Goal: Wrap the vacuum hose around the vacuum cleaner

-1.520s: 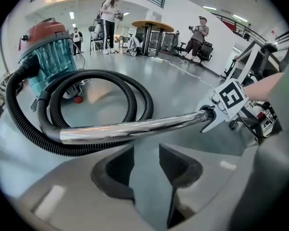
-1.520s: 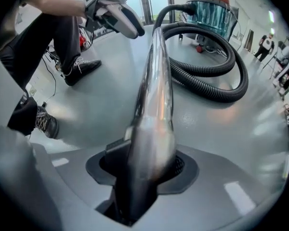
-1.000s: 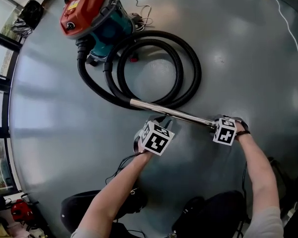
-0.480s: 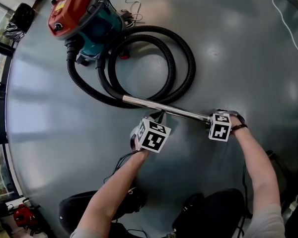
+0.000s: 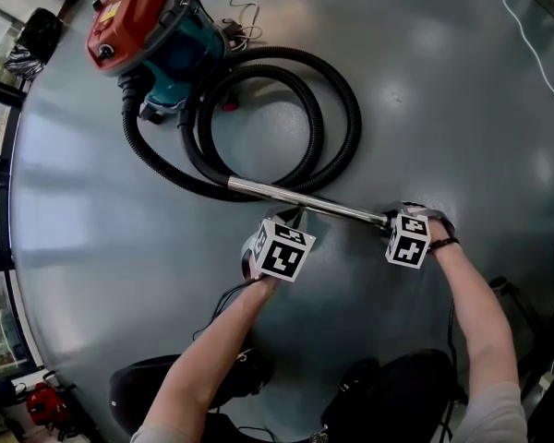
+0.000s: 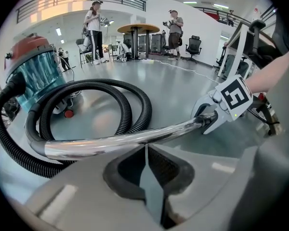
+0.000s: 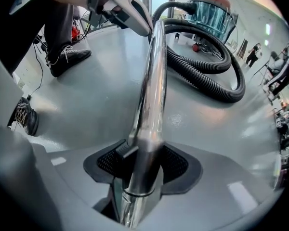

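Nearest the person, the left gripper (image 6: 145,153) had its jaws pressed together with nothing in them, their tips just short of the long, shiny chrome metal tube (image 5: 305,201). The right gripper (image 7: 140,150) straddled that tube's near end. Its jaws had just been opening, and the tube stood between them with a dark gap showing on one side. The tube lay flat on the glossy grey floor (image 5: 462,109). Beyond it, the black ribbed vacuum hose (image 5: 355,123) lay in two loose loops on the floor beside the red-lidded, teal-bodied vacuum cleaner (image 5: 157,35). One end ran to the cleaner's front, and the hose was not wound around the body. Farther off, a thin white cable (image 5: 535,53) trailed across the floor.
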The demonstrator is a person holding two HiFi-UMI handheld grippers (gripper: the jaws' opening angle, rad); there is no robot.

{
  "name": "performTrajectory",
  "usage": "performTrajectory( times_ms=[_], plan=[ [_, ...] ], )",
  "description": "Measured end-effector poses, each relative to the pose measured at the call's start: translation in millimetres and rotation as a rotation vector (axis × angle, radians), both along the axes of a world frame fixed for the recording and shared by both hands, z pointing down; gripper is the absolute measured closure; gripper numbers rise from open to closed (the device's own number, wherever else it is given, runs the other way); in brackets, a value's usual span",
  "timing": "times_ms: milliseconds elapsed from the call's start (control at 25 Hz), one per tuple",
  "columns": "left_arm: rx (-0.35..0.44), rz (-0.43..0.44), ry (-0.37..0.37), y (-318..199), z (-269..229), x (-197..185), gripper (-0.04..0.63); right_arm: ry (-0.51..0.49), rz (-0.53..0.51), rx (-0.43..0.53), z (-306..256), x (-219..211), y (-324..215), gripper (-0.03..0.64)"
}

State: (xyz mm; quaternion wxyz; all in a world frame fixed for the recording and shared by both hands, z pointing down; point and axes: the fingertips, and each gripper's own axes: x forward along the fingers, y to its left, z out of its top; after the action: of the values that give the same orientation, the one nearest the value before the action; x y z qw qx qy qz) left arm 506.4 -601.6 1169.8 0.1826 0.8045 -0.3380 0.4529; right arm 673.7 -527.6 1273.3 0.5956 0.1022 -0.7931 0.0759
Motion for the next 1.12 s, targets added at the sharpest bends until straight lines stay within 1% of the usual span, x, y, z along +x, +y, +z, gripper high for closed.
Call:
performTrajectory(
  times_ms=[120, 200, 320, 440, 520, 560, 640, 680, 720, 800, 840, 880, 1000, 1120],
  plan=[
    [-0.002, 0.025, -0.001, 2, -4, 1, 0.574, -0.016, 0.033, 0.028, -5, 3, -1, 0.365],
    [-0.002, 0.065, 0.005, 4, -9, 2, 0.592, -0.042, 0.057, 0.04, -14, 3, -2, 0.367],
    [0.003, 0.113, 0.028, 2, -21, 3, 0.592, -0.09, 0.089, 0.06, -35, 0, -3, 0.37],
    [-0.007, 0.192, 0.033, 2, -39, 3, 0.592, -0.184, 0.18, 0.1, -72, -8, -11, 0.397],
    [-0.007, 0.258, 0.029, 0, -53, 1, 0.594, -0.264, 0.244, 0.121, -102, -19, -19, 0.391],
    [-0.002, 0.273, 0.035, -4, -62, 0, 0.594, -0.298, 0.274, 0.13, -117, -24, -24, 0.39],
    [0.008, 0.264, 0.065, -15, -87, -3, 0.594, -0.36, 0.342, 0.154, -147, -33, -39, 0.376],
    [0.017, 0.256, 0.085, -21, -103, -4, 0.594, -0.39, 0.384, 0.18, -165, -37, -48, 0.387],
    [0.028, 0.251, 0.104, -25, -119, -4, 0.594, -0.417, 0.428, 0.218, -185, -41, -56, 0.424],
    [0.048, 0.25, 0.122, -29, -149, -6, 0.594, -0.451, 0.506, 0.288, -227, -48, -65, 0.558],
    [0.054, 0.255, 0.123, -28, -165, -8, 0.594, -0.461, 0.53, 0.304, -246, -54, -65, 0.59],
    [0.051, 0.264, 0.127, -26, -181, -10, 0.592, -0.473, 0.544, 0.308, -264, -60, -63, 0.591],
    [0.004, 0.297, 0.171, -9, -234, -10, 0.594, -0.492, 0.571, 0.306, -318, -75, -54, 0.591],
    [-0.008, 0.298, 0.218, 4, -291, -11, 0.594, -0.49, 0.61, 0.3, -378, -82, -46, 0.592]
  ],
)
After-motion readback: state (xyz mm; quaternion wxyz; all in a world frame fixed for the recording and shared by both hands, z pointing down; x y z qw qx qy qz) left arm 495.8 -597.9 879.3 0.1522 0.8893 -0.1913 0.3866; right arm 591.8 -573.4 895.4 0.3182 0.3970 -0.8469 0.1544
